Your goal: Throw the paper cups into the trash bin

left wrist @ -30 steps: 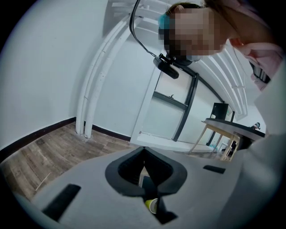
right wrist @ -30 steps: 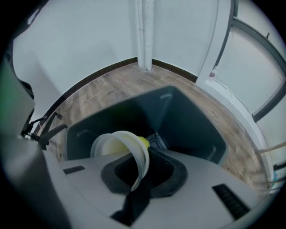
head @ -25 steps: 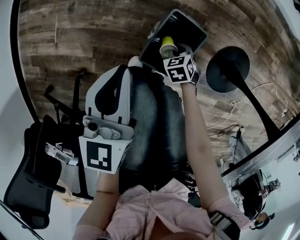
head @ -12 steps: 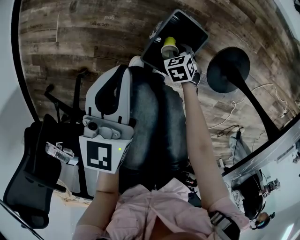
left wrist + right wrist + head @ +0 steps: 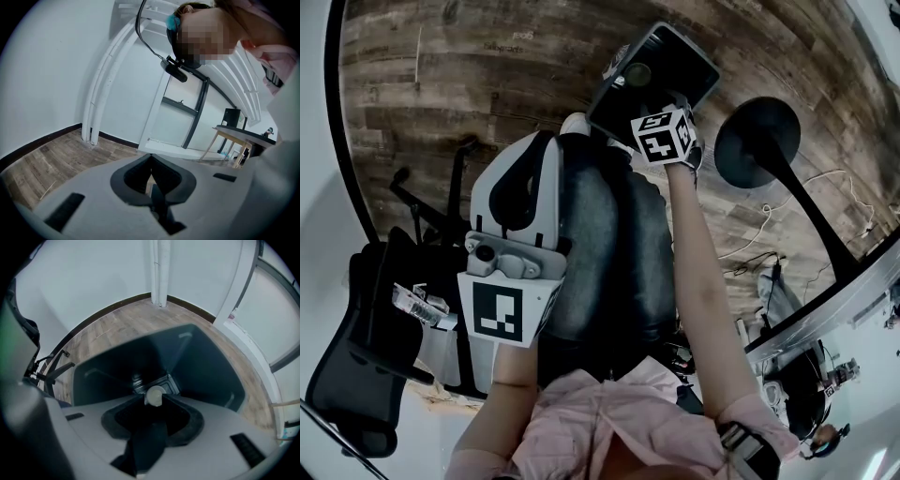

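While your left gripper [image 5: 151, 183] idles by your lap, jaws together on nothing, the drop itself is the step in hand.
Your right gripper [image 5: 649, 101] hangs over the bin [image 5: 698, 66], fingers apart, and the cup [image 5: 154, 396] shows beyond them inside it. Next, I judge, you lift clear and look for another cup; none is in view.

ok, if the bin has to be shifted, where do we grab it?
Pinch the top rim of the trash bin from straight above, one jaw inside and one outside. It is open-topped with thin upright walls, and the right gripper hovers over it, open.
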Available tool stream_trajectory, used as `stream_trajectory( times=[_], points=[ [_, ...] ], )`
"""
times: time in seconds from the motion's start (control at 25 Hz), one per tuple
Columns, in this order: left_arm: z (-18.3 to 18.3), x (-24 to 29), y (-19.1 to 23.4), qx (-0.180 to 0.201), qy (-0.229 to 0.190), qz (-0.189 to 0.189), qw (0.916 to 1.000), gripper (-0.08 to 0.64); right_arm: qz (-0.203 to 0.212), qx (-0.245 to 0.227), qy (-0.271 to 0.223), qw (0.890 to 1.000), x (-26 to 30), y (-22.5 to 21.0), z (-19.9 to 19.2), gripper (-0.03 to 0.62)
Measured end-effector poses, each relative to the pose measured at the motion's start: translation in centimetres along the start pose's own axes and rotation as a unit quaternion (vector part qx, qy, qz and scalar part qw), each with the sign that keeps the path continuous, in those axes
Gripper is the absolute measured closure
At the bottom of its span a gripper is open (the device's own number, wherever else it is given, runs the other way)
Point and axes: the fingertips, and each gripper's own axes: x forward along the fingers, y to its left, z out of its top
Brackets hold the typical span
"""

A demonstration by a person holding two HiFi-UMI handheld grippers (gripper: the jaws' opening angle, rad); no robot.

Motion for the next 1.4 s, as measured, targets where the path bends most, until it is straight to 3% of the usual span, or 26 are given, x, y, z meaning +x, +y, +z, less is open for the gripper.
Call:
stream_trajectory(
  times=[0.2,0.28,0.4,0.88,1.12,1.4],
  points=[
    [0.2,0.0,-0.1,0.0,-0.003,0.002,1.0,0.545,-0.01,0.011,-0.008,1.0,-0.2,-0.4,0.0,0.478],
    [0.3,0.0,-0.3,-0.001,-0.003,0.002,1.0,0.545,-0.02,0.027,-0.016,0.999,-0.5,-1.0,0.1,0.542],
    [0.8,-0.2,-0.6,-0.002,0.0,0.003,1.0,0.545,-0.027,0.052,-0.032,0.998,-1.4,-1.5,0.5,0.557],
    [3.9,-1.6,-2.2,-0.005,0.009,-0.004,0.9999,0.545,-0.032,0.078,-0.069,0.994,-6.0,-1.7,2.6,0.563],
    [6.7,-3.6,-3.4,-0.005,0.015,-0.014,0.9998,0.545,-0.037,0.134,-0.134,0.981,-10.7,-1.5,4.8,0.563],
    [10.7,-5.2,-5.2,0.001,0.018,-0.024,0.9995,0.545,-0.056,0.146,-0.147,0.977,-16.0,-2.4,6.0,0.563]
  ],
)
